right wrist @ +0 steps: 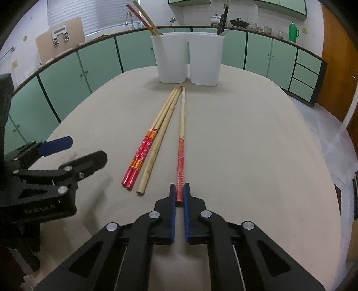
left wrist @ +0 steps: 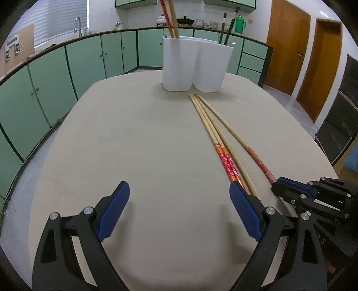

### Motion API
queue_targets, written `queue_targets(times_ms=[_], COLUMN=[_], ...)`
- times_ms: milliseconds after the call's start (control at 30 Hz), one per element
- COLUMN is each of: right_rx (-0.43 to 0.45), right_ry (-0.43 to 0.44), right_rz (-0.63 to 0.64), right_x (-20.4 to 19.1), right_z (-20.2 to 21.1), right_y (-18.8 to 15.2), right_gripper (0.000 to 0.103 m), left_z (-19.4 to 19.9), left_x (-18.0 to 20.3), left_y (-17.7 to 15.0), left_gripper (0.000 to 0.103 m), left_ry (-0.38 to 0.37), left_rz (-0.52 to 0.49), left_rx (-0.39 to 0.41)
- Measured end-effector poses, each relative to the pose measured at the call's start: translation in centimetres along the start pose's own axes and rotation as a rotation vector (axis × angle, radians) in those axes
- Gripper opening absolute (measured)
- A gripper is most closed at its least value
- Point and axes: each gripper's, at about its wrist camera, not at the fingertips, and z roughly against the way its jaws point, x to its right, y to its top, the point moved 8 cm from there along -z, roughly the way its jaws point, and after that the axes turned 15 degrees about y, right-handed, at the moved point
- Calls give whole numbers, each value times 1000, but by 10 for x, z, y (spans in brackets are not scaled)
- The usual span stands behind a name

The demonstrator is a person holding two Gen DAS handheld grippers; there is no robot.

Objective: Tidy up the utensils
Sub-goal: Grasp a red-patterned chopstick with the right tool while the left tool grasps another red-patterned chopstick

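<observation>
Several chopsticks lie on the beige table, tips toward a white two-compartment holder (right wrist: 186,61), also in the left wrist view (left wrist: 193,65). My right gripper (right wrist: 179,194) is shut on the red-handled end of one separate chopstick (right wrist: 181,143), which still rests on the table. Beside it lie a red-and-orange pair (right wrist: 145,152) and a plain bamboo one (right wrist: 156,147). My left gripper (left wrist: 179,201) is open and empty, low over the table, left of the pair (left wrist: 220,145). The holder's left compartment has red and bamboo chopsticks (right wrist: 143,16), the right dark ones (right wrist: 222,20).
The table (right wrist: 257,145) is rounded with edges falling off to the floor. Green cabinets (left wrist: 56,67) and a counter with sink, pots and a green thermos (right wrist: 293,31) run behind. Wooden doors (left wrist: 288,51) stand at right. The left gripper appears in the right wrist view (right wrist: 56,156).
</observation>
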Motion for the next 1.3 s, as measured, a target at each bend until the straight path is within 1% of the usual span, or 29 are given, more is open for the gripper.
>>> queue_targets(times_ms=[167, 233, 433, 567, 633, 767, 867, 933, 967, 1033, 1067, 1133, 1300], right_rx=[12, 16, 28, 29, 30, 28, 24, 23, 24, 24, 25, 24, 22], right_ry=[-22, -26, -16, -9, -5, -6, -7, -8, -5, 3, 8, 9, 1], right_rz=[-23, -40, -69, -72, -76, -73, -59, -57, -59, -68, -72, -74, -68], right_x=[11, 18, 28, 29, 30, 30, 27, 26, 27, 28, 28, 28, 27], right_z=[6, 8, 9, 8, 9, 8, 8, 8, 8, 7, 7, 7, 6], right_y=[1, 2, 3, 3, 3, 3, 3, 2, 2, 1, 1, 1, 2], right_gripper=[6, 6, 6, 6, 6, 6, 7, 7, 7, 7, 7, 7, 6], left_z=[1, 0, -11, -14, -17, -16, -15, -13, -13, -11, -10, -8, -7], left_x=[12, 19, 29, 29, 24, 21, 25, 27, 28, 30, 32, 37, 45], left_y=[-2, -3, -9, -10, -11, -11, -9, -9, -9, -8, -8, -8, -8], left_gripper=[88, 88, 88, 88, 88, 86, 79, 70, 68, 56, 52, 37, 19], left_ry=[-32, -34, 6, 17, 51, 59, 51, 38, 33, 22, 17, -1, -10], left_rz=[-8, -22, -62, -54, -51, -37, -47, -48, -49, -53, -55, -62, -70], left_rx=[-14, -22, -67, -81, -92, -93, -84, -79, -77, -70, -67, -63, -57])
